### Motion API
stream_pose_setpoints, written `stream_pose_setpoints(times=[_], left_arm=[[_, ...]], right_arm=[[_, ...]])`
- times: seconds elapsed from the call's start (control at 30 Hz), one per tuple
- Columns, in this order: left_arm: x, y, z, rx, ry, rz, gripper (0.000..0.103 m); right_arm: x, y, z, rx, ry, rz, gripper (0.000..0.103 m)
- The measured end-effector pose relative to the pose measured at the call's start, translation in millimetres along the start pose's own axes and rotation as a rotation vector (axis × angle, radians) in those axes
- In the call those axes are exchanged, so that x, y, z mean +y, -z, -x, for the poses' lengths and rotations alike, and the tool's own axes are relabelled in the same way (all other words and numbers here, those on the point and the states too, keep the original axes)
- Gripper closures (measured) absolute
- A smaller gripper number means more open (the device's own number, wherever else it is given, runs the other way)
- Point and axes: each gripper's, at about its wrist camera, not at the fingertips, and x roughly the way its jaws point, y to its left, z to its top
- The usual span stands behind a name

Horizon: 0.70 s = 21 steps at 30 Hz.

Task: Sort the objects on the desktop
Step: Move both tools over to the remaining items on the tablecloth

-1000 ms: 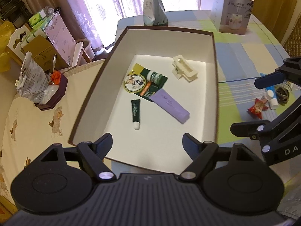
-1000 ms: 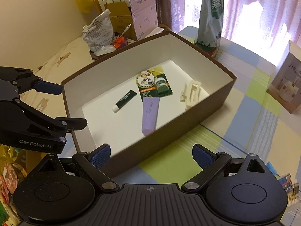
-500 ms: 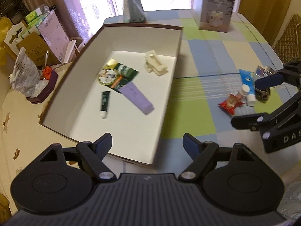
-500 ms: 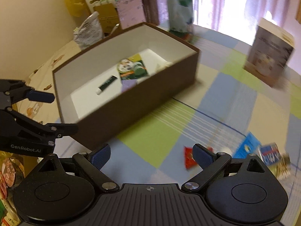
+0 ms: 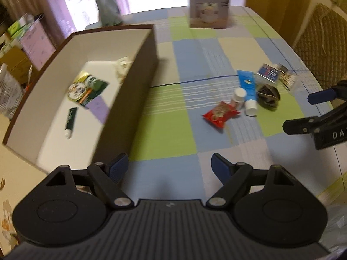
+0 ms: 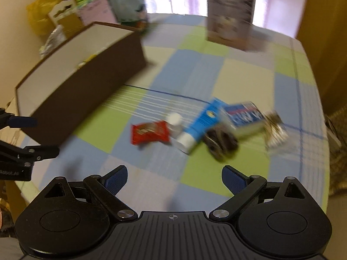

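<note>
Step in hand: some small things are already lying inside the brown box (image 5: 130,82), while a cluster is lying loose on the checked tablecloth (image 5: 173,130). By my judgement the sorting is partway along, with both grippers facing the loose cluster and carrying nothing.

Box contents: a green card pack (image 5: 86,88), a purple tube (image 5: 98,108), a dark green tube (image 5: 70,121) and a cream hair clip (image 5: 123,65) are resting on the white floor of the box.

Loose cluster: a red snack packet (image 6: 149,132), a small white-capped bottle (image 6: 174,123), a blue tube with a white cap (image 6: 199,125), a dark hair tie (image 6: 221,143), a blue and white box (image 6: 243,117) and a clear packet (image 6: 274,127) are lying toward the right edge of the table, touching or just beside one another.

Right gripper (image 6: 174,178): its fingers are standing spread apart with nothing between them; the red packet and the blue tube are lying ahead of it, apart from the pads.

Left gripper (image 5: 168,165): it is likewise spread and holding nothing, hovering just beside the near corner of the box, well apart from the cluster.

Next move: it is calling for lowering over one loose item and closing on it alone, since the neighbours are crowding it.
</note>
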Motion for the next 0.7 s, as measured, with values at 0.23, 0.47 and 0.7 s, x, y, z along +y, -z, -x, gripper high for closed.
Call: stream_pose_setpoints(times=[0.23, 0.47, 0.7], left_arm=[[-35.3, -3.3, -20.6, 0.002, 0.055, -0.096, 0.022], [-55.2, -9.0, -42.0, -0.011, 0.1, -0.175, 0.024], [-64.2, -24.5, -67.5, -0.02, 0.138, -0.258, 0.027]], right_arm=[[-41.2, 18.7, -5.1, 0.021, 0.039, -0.093, 0.004], [-71.8, 32.0, -13.2, 0.036, 0.065, -0.148, 0.004], [-100.7, 40.8, -21.3, 0.048, 0.091, -0.2, 0.004]])
